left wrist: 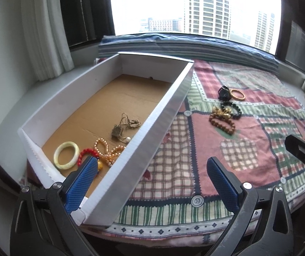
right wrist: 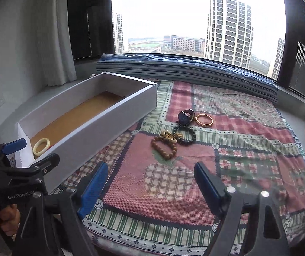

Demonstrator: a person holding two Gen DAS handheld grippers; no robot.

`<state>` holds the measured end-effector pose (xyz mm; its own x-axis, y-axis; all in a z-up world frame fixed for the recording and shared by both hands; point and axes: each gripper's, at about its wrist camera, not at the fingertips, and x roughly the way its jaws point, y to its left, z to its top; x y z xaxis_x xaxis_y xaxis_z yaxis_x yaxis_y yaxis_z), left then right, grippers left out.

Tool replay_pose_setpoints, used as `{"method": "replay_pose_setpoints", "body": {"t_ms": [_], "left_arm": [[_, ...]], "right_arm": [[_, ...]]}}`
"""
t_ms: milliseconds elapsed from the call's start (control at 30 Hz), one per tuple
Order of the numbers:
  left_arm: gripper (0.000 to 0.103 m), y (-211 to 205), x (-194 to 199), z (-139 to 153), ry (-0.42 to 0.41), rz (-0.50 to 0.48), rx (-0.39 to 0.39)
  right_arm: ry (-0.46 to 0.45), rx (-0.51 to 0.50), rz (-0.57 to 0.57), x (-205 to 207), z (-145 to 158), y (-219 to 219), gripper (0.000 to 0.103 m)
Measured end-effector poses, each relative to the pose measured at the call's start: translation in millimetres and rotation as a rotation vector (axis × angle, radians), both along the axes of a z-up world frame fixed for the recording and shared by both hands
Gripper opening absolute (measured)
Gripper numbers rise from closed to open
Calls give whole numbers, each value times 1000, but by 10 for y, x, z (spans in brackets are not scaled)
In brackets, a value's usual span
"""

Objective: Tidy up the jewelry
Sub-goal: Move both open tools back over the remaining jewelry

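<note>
Roughly, I judge the sorting about half done. Just ahead of my left gripper (left wrist: pixel 152 183), whose jaws are spread and hold nothing, the white box (left wrist: pixel 165 115) already contains a pale green bangle (left wrist: pixel 66 154), a red bead bracelet (left wrist: pixel 87 152), a pearl strand (left wrist: pixel 107 151) and a gold chain with a pendant (left wrist: pixel 123 127). Something yellow sits behind my left jaw's blue pad; I cannot make out what it is.

Well ahead of my right gripper (right wrist: pixel 150 183), jaws also spread and empty, the rest waits on the patterned bed cover (right wrist: pixel 248 170): a brown bead bracelet (right wrist: pixel 164 148), a gold tangle (right wrist: pixel 170 135), a black bead bracelet (right wrist: pixel 187 137), a dark watch (right wrist: pixel 185 116) and a gold bangle (right wrist: pixel 204 120). These pieces touch or overlap, so I cannot count them with certainty.

From the right wrist view the box wall hides nearly everything inside but the bangle
</note>
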<state>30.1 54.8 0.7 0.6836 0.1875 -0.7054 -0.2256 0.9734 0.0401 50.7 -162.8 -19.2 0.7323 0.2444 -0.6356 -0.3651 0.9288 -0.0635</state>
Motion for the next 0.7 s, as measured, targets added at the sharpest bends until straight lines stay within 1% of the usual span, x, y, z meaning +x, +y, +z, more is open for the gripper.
{"method": "replay_pose_setpoints", "body": {"t_ms": [167, 300, 500, 700], "left_arm": [[102, -54, 61, -75, 25, -14, -26], [102, -84, 91, -112, 41, -13, -55], [102, -171, 139, -178, 74, -24, -26], [102, -263, 170, -218, 90, -46, -4]], "right_arm": [[-42, -68, -75, -8, -10, -41, 84], [-58, -109, -105, 32, -32, -91, 84], [-52, -134, -127, 79, -81, -165, 84], [-47, -153, -153, 113, -122, -230, 84]]}}
